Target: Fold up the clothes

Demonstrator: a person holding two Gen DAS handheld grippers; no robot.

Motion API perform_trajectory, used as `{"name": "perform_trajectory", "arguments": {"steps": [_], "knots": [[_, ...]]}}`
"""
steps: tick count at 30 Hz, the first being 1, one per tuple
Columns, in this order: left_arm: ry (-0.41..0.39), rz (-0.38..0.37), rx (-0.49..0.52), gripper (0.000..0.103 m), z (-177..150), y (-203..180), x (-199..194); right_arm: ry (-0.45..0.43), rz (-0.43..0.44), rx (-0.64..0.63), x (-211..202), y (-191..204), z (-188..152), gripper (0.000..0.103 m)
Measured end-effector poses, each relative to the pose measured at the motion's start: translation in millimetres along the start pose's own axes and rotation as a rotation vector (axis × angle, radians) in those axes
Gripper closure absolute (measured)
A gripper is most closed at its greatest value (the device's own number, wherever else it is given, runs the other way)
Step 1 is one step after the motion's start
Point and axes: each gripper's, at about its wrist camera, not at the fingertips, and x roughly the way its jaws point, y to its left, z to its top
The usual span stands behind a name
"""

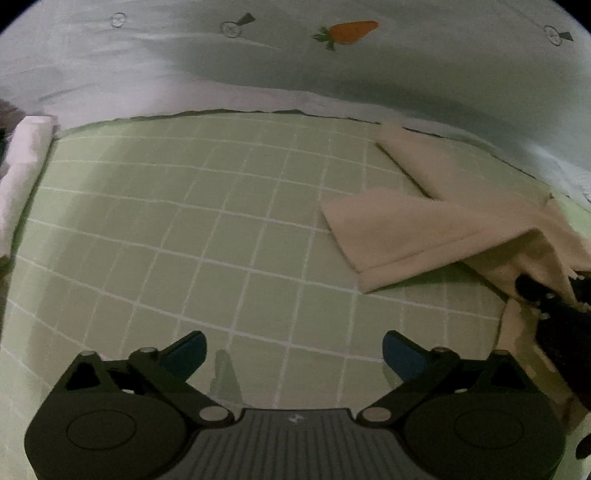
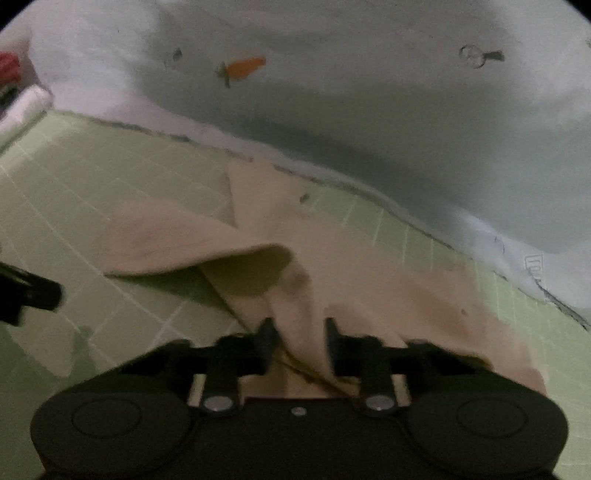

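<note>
A beige garment (image 1: 406, 229) lies on the right part of a green grid mat (image 1: 184, 221), one flap folded over and lifted at its near edge. My left gripper (image 1: 293, 347) hangs open over bare mat to the left of the garment, nothing between its blue pads. In the right wrist view my right gripper (image 2: 297, 332) is shut on a bunched fold of the garment (image 2: 177, 240), the cloth filling the gap between its fingers. The right gripper (image 1: 546, 291) also shows at the left wrist view's right edge, with cloth pulled up to it.
A pale sheet with a carrot print (image 1: 351, 31) lies beyond the mat's far edge. A rolled white cloth (image 1: 22, 173) lies along the mat's left edge. Something red (image 2: 9, 66) shows at the far left. The left gripper (image 2: 29, 291) appears at the right wrist view's left edge.
</note>
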Motion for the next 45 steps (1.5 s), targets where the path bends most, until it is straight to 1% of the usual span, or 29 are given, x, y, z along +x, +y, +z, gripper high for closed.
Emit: {"name": "perform_trajectory", "arguments": {"steps": [1, 3, 4, 6, 7, 8, 10, 11, 13, 15, 16, 18, 21, 25, 26, 28, 31, 33, 34, 35, 36, 37, 38, 40, 42, 45], "knots": [[-0.003, -0.010, 0.004, 0.005, 0, -3, -1, -0.012, 0.012, 0.027, -8, -2, -1, 0.097], [-0.010, -0.035, 0.010, 0.007, -1, -9, -6, -0.026, 0.044, 0.096, -17, -7, 1, 0.097], [-0.013, -0.060, 0.008, 0.007, -1, -12, -10, -0.026, 0.055, 0.126, -23, -8, -1, 0.097], [-0.015, -0.103, -0.006, 0.007, -2, -17, -15, -0.028, 0.067, 0.191, -32, -13, -4, 0.092], [-0.016, -0.124, -0.013, 0.007, -2, -19, -17, -0.031, 0.069, 0.227, -36, -17, -6, 0.087], [-0.015, -0.144, -0.021, 0.007, -3, -21, -19, -0.036, 0.072, 0.265, -41, -22, -7, 0.076], [-0.011, -0.185, -0.044, 0.007, -3, -24, -22, -0.065, 0.059, 0.329, -54, -33, -7, 0.063], [-0.007, -0.212, -0.058, 0.007, -1, -25, -22, -0.088, 0.050, 0.354, -60, -40, -6, 0.059], [0.005, -0.267, -0.087, 0.007, 1, -28, -22, -0.136, 0.035, 0.391, -72, -53, -3, 0.056], [0.019, -0.320, -0.119, 0.007, 5, -32, -20, -0.171, -0.010, 0.418, -79, -69, 0, 0.051], [0.027, -0.347, -0.136, 0.007, 7, -34, -18, -0.168, -0.037, 0.415, -77, -75, 2, 0.049], [0.042, -0.397, -0.172, 0.007, 10, -38, -14, -0.128, -0.123, 0.381, -62, -86, 4, 0.050], [0.064, -0.472, -0.234, 0.007, 18, -46, -5, -0.021, -0.206, 0.321, -35, -103, 1, 0.053], [0.080, -0.531, -0.272, 0.008, 33, -59, 11, 0.080, -0.191, 0.293, -4, -120, -6, 0.054], [0.089, -0.539, -0.275, 0.011, 37, -64, 15, 0.098, -0.176, 0.281, 2, -122, -7, 0.054], [0.105, -0.549, -0.276, 0.017, 43, -71, 26, 0.122, -0.130, 0.241, 11, -123, -6, 0.054], [0.130, -0.545, -0.277, 0.034, 48, -83, 41, 0.127, -0.100, 0.187, 18, -115, -3, 0.054], [0.147, -0.530, -0.264, 0.060, 49, -91, 48, 0.126, -0.080, 0.171, 23, -116, -4, 0.057], [0.155, -0.522, -0.257, 0.068, 49, -95, 52, 0.123, -0.059, 0.176, 23, -117, -5, 0.067], [0.153, -0.511, -0.250, 0.081, 49, -96, 52, 0.117, -0.035, 0.193, 22, -119, -5, 0.076], [0.139, -0.497, -0.239, 0.087, 48, -96, 50, 0.104, -0.034, 0.213, 18, -121, -9, 0.082], [0.123, -0.482, -0.228, 0.088, 48, -95, 47, 0.084, -0.035, 0.236, 14, -125, -10, 0.089], [0.108, -0.468, -0.217, 0.089, 47, -94, 45, 0.064, -0.037, 0.259, 10, -128, -11, 0.092], [0.049, -0.429, -0.199, 0.090, 50, -89, 35, 0.015, -0.078, 0.304, -3, -135, -12, 0.094], [-0.019, -0.385, -0.177, 0.091, 54, -82, 22, -0.033, -0.142, 0.348, -21, -146, -14, 0.095], [-0.144, -0.288, -0.143, 0.092, 66, -66, 0, -0.083, -0.227, 0.445, -41, -171, -19, 0.095]]}}
